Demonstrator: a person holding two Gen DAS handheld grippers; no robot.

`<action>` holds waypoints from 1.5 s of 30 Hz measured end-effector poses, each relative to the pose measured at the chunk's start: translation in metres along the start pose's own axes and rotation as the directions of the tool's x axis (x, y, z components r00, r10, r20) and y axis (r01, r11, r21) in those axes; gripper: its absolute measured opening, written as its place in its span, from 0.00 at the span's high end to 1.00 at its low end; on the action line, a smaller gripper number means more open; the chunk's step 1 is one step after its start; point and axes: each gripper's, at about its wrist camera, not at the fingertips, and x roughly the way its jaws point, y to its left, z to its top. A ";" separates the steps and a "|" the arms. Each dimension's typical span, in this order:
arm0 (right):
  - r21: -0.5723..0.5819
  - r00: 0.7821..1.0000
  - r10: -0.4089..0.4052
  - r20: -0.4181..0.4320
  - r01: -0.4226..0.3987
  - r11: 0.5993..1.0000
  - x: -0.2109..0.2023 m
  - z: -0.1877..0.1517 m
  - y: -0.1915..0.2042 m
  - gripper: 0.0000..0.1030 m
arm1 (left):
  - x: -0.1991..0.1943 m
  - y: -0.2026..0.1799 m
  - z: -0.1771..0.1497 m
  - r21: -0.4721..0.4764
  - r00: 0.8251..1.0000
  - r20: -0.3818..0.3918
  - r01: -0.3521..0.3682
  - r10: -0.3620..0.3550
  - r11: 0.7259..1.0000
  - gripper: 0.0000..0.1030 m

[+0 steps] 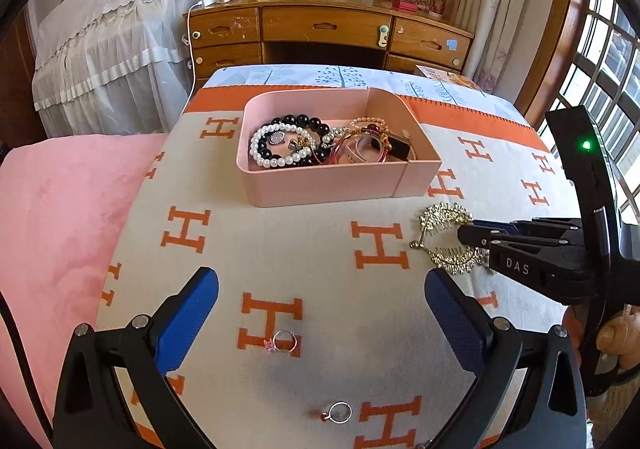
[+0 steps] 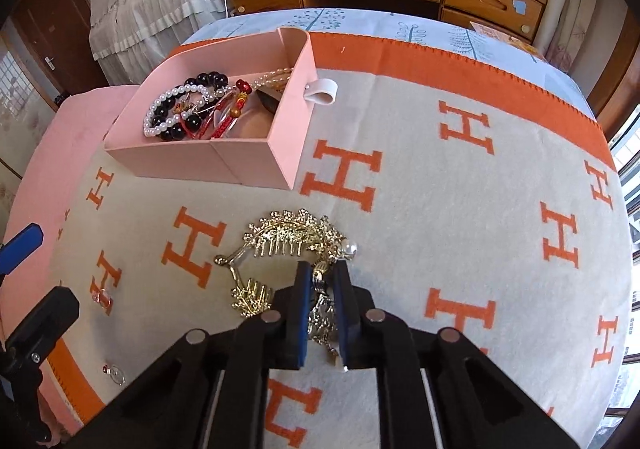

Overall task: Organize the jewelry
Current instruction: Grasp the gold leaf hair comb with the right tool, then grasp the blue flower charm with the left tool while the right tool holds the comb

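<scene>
We are seeing the gold hair comb (image 2: 280, 245) lying on the orange-and-cream blanket (image 2: 460, 185), just in front of the pink box (image 2: 224, 165) and apart from it. Its near end is running back between the blue pads of the right claw (image 2: 322, 269), and the toothed, leafy arc is fanning out to the left of them. In the left wrist view the same comb (image 1: 444, 237) is sitting at the tips of that right claw (image 1: 466, 235), which is reaching in from the right.

The right claw is standing nearly closed, its two pads pressing on the comb's gold strip from either side.

The left claw (image 1: 322, 289) is spread wide and gripping nothing. Between and below its fingers a ring with a pink stone (image 1: 283, 341) and a ring with a red stone (image 1: 338, 412) are lying on the blanket, touching neither finger.

Farther out, the pink box is holding a pearl bracelet (image 1: 276, 147), a black bead bracelet (image 1: 308, 125) and red bangles (image 1: 360, 147) in a tangle. A wooden desk (image 1: 326, 27) is standing beyond the blanket's far edge.
</scene>
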 end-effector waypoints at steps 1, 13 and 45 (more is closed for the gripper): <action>0.002 1.000 0.006 0.005 -0.006 1.000 -0.001 -0.002 -0.001 0.90 | -0.001 -0.001 -0.004 0.014 1.000 -0.003 0.010 -0.010 1.000 0.01; 0.220 0.969 0.218 0.119 -0.240 0.946 -0.036 -0.047 -0.038 0.92 | -0.060 -0.023 -0.084 0.288 0.965 0.123 0.187 -0.230 0.939 0.01; 0.206 0.909 0.330 0.253 -0.384 0.900 -0.095 -0.113 -0.023 0.92 | -0.032 -0.057 -0.128 0.319 0.995 -0.007 0.094 -0.097 0.943 0.84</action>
